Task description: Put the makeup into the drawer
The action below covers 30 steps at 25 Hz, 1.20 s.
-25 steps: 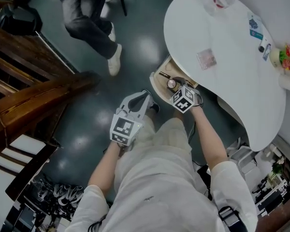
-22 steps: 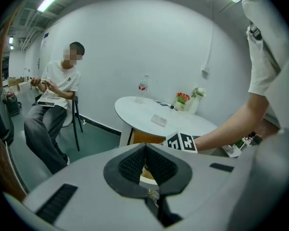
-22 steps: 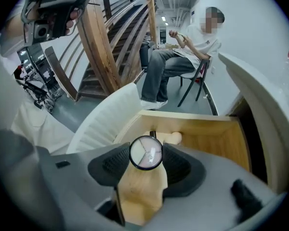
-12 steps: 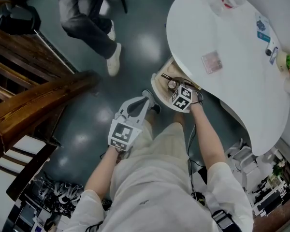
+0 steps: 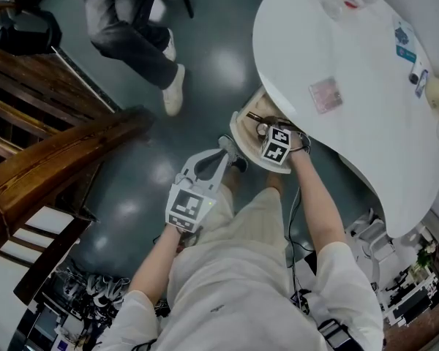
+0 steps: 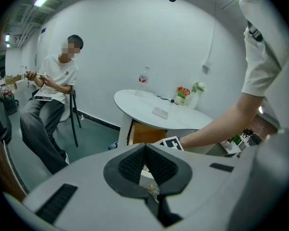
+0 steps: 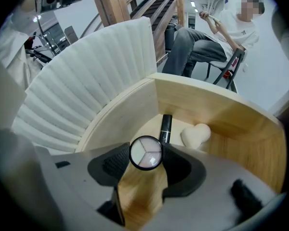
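Fingers (image 7: 116, 163) of right gripper (image 5: 274, 139) pinch a round compact (image 7: 145, 153) by its rim, face up. White table (image 5: 336, 115) above; the open wooden drawer (image 7: 221, 124) sits beneath it, gripper aimed steeply down into it, likely so the compact lands flat. Pale sponge (image 7: 196, 134) and black tube (image 7: 165, 127) already inside. Left gripper (image 6: 145, 159) closed, empty, parked by the thigh. Versus a second back: right gripper sits lower, nearer the drawer floor.

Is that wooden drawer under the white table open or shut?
Open. The drawer sticks out from under the table, its inside showing a black tube and a pale sponge.
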Each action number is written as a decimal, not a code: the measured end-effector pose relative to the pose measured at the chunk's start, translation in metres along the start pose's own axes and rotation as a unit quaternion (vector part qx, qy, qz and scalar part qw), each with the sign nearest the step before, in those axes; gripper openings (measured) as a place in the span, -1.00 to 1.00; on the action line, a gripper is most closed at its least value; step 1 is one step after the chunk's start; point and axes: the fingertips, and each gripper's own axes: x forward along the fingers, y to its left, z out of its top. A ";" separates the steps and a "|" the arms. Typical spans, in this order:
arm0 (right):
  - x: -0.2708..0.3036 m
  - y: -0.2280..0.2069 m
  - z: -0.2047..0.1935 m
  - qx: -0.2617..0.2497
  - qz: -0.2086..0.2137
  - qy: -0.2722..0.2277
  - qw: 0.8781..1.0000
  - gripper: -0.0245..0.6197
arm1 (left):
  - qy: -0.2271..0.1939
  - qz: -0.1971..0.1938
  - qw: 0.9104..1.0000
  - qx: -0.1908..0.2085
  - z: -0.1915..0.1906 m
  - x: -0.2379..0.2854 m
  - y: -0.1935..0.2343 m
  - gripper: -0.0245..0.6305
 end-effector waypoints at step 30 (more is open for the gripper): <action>-0.069 0.016 0.009 0.026 -0.055 -0.037 0.997 -0.36 | -0.032 0.009 0.999 0.012 0.037 -0.013 -0.026 -0.89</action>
